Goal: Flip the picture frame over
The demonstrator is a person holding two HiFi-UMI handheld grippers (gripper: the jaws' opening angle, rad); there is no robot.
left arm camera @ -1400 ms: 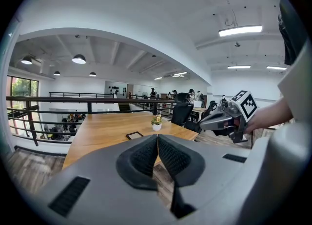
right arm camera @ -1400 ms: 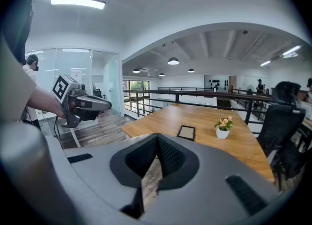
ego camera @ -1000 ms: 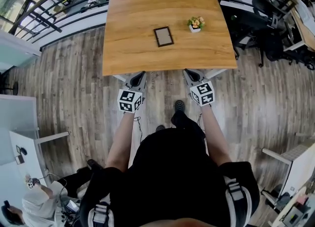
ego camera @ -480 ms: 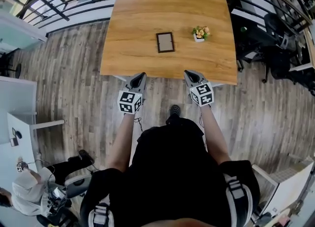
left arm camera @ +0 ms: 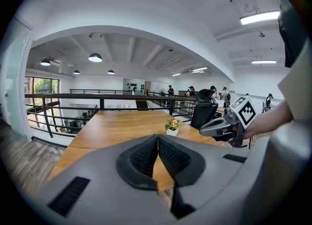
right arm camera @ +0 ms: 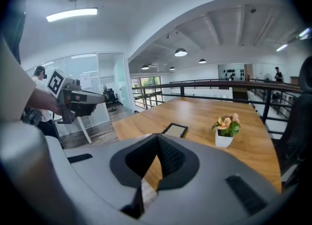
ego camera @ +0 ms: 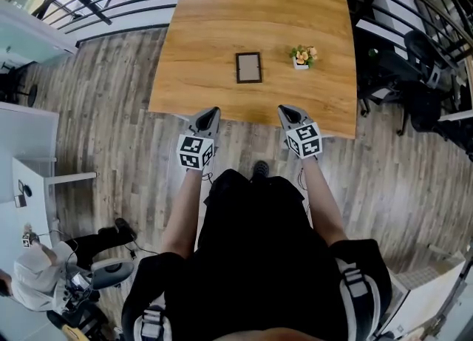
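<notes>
Both pinched shut, empty: left gripper [ego camera: 212,112], right gripper [ego camera: 285,110], at near edge of table [ego camera: 222,21], probably staging the reach; frame [ego camera: 248,66] flat mid-table, well apart, untouched.

The picture frame [ego camera: 248,67] is small, rectangular and dark-rimmed. It lies flat near the middle of the wooden desk [ego camera: 207,36], pale panel facing up.

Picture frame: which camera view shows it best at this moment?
The head view: the picture frame lies flat on the table, its whole outline seen from above. The right gripper view shows it foreshortened, at a low angle. The left gripper view shows the flower pot but not the frame.
</notes>
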